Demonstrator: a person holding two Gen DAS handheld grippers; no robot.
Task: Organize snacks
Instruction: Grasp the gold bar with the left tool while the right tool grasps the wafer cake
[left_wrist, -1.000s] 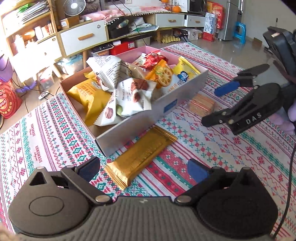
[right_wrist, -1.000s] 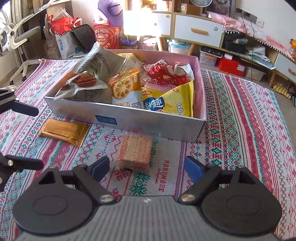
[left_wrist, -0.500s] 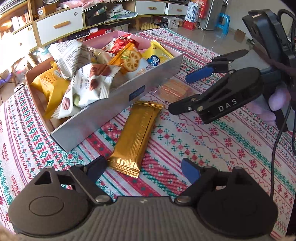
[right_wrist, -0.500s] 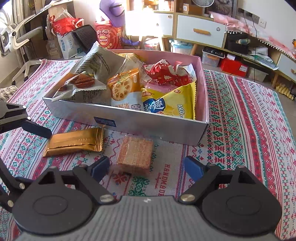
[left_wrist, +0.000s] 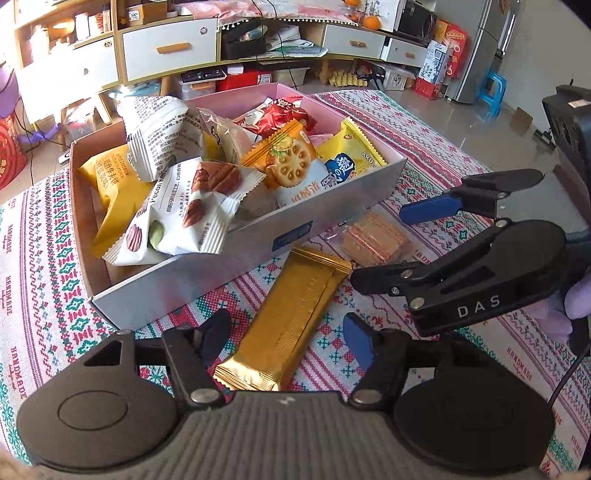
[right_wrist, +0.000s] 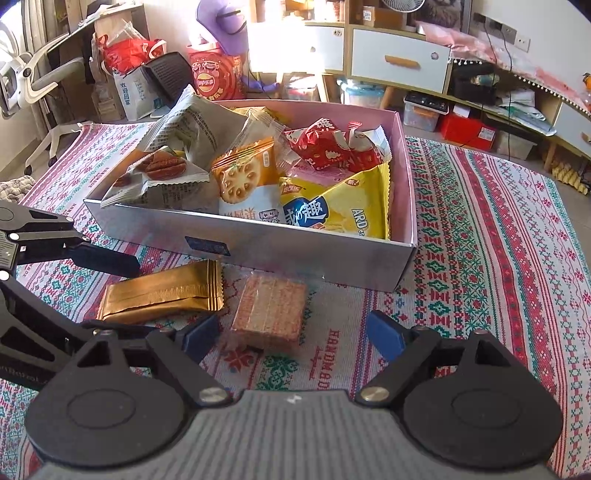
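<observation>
A silver box with a pink inside (left_wrist: 207, 273) (right_wrist: 295, 254) holds several snack packets. A gold wrapped bar (left_wrist: 288, 321) (right_wrist: 162, 293) lies on the patterned cloth in front of the box. A clear-wrapped wafer block (left_wrist: 373, 240) (right_wrist: 271, 310) lies beside it. My left gripper (left_wrist: 286, 332) is open, its jaws on either side of the bar's near end. My right gripper (right_wrist: 291, 338) is open, its jaws on either side of the wafer block; it also shows in the left wrist view (left_wrist: 388, 247). The left gripper shows at the left of the right wrist view (right_wrist: 110, 291).
The striped patterned cloth (right_wrist: 498, 258) covers the floor around the box. Low cabinets with drawers (left_wrist: 170, 48) and storage bins stand behind. An office chair (right_wrist: 33, 81) and bags stand at the far left of the right wrist view.
My left gripper has come down closer over the gold bar, which now lies between its jaws. My right gripper has moved in on the wafer block. Both stay open.
</observation>
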